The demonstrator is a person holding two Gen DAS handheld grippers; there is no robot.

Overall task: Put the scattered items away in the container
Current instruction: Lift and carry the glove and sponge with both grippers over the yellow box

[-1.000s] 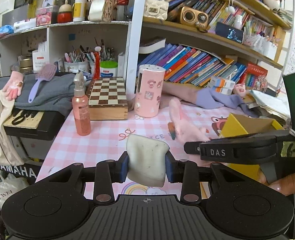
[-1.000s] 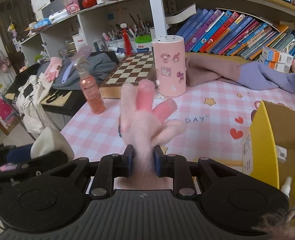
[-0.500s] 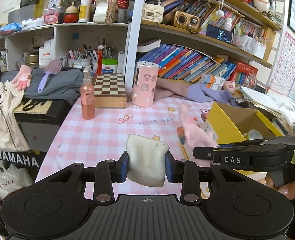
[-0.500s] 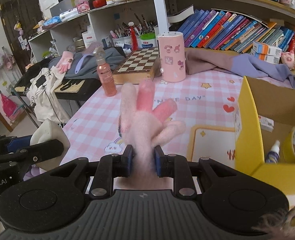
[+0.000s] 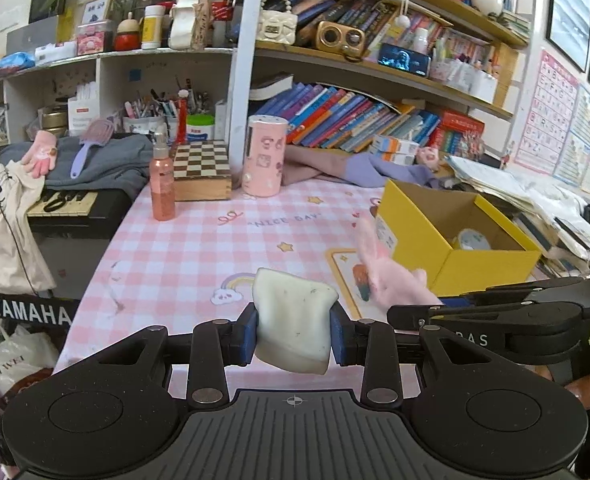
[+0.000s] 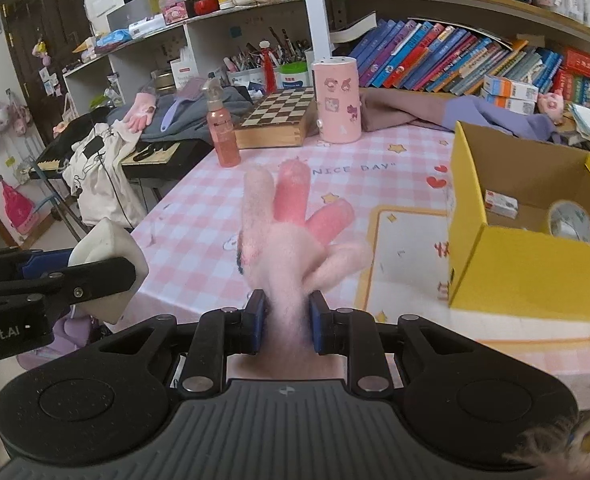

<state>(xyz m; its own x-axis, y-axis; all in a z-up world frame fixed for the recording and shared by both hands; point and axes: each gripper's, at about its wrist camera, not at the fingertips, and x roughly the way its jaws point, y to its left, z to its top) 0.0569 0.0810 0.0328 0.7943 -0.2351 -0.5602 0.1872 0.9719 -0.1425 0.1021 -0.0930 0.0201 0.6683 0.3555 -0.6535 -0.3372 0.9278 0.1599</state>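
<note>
**Both grippers loaded beside the yellow box**

Left wrist view: the open yellow box sits on the pink checked surface with a tape roll inside. The left gripper, left of the box, is clamped on a cream sponge, speckled and squashed.

Right wrist view: the yellow box holds the tape roll and a small carton. Left of the box, the right gripper pinches a fuzzy pink glove by its cuff, fingers upward.

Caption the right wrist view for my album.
Right gripper clamps a fluffy pink glove beside an open yellow cardboard box.
</note>
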